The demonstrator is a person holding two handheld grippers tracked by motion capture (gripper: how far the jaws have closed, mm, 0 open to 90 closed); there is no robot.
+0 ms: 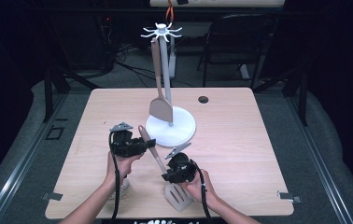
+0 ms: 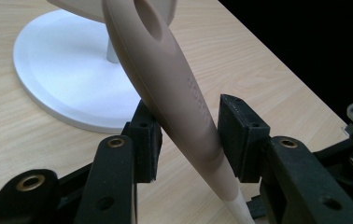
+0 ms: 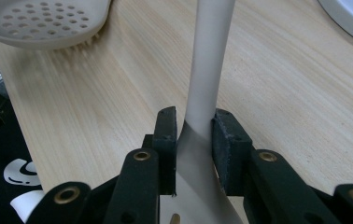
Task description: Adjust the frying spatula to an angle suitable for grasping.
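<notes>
left claw (image 1: 147, 143) clamped, right claw (image 1: 167, 176) clamped, forearms converging low

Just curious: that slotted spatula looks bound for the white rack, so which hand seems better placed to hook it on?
Probably the left gripper: it holds the slotted spatula by the holed handle end, nearer the rack.

In the left gripper view the turner's handle (image 2: 174, 93) runs off the top edge, hanging hole cut short. In the right gripper view a perforated skimmer (image 3: 44, 21) is clipped at upper left, and the turner's slotted blade (image 3: 198, 196) leaves at the bottom.
</notes>
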